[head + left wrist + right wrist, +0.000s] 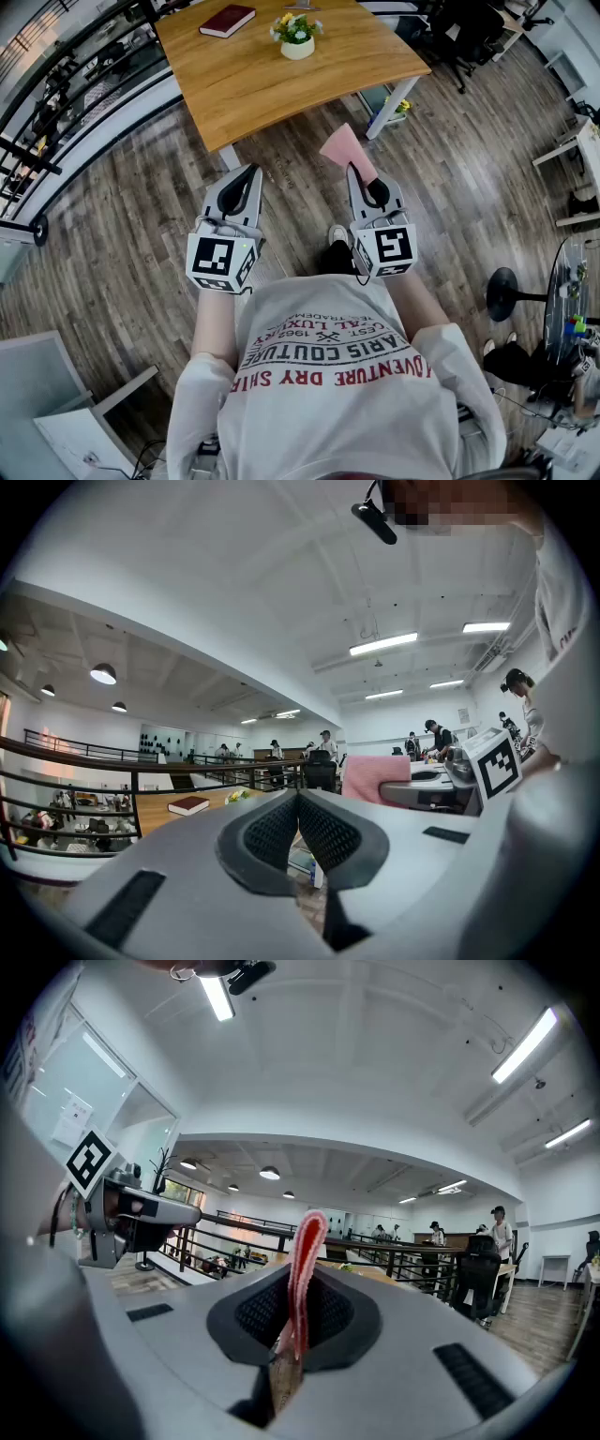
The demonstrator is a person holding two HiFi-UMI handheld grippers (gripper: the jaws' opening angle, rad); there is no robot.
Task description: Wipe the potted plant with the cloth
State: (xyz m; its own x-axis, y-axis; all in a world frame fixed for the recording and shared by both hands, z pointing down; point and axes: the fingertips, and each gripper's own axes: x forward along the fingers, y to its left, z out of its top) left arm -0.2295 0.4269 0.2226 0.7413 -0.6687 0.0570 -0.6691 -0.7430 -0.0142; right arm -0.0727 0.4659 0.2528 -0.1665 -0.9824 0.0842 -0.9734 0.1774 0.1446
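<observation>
Closest to the head camera is the person's white T-shirt with red print, and just in front of it both hands hold the two grey tongs level above the brown plank floor. On the left gripper the jaws are pressed together with nothing between them. On the right gripper the jaws are closed on a pink soft cloth, which they pinch near one edge, so most of it stands free beyond the tips. The potted plant, a small white round pot with yellow and white flowers, stands well apart from both tongs, on the light wooden table, near a dark red book. The wiping has not yet begun, I think; first the person must walk to the table. I expect the cloth to be light and limp, so it would fold easily and needs a firm pinch. The plant looks light and easy to tip, and its flowers seem delicate. It would be better to steady the pot by its wall with the empty tongs and to wipe gently.
</observation>
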